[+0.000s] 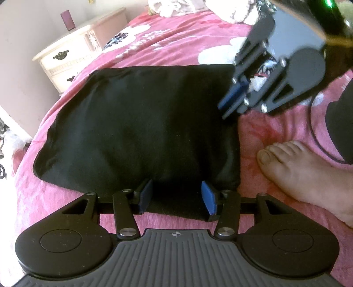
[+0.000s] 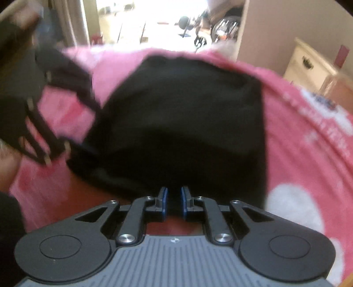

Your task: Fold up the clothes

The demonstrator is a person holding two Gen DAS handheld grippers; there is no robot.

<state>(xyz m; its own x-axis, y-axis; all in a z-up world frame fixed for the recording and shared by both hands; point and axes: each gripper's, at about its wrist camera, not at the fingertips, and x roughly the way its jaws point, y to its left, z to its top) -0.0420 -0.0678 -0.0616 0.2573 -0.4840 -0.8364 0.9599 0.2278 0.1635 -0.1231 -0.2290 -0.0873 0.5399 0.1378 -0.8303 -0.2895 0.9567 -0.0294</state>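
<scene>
A folded black garment (image 1: 141,123) lies flat on the pink flowered bedspread (image 1: 172,37). My left gripper (image 1: 176,196) is open at the garment's near edge, and the fabric lies between its blue pads (image 1: 208,201) without being pinched. My right gripper (image 1: 231,103) hovers at the garment's far right corner. In the blurred right wrist view, the right gripper (image 2: 174,196) sits at the edge of the black garment (image 2: 187,123) with a narrow gap between its pads. The left gripper (image 2: 83,130) shows there at the left as a dark blur.
A person's bare foot (image 1: 304,172) rests on the bedspread just right of the garment, with a black cable (image 1: 315,132) beside it. A cream dresser (image 1: 72,57) stands past the bed's left side. Crumpled clothes (image 1: 176,6) lie at the far end.
</scene>
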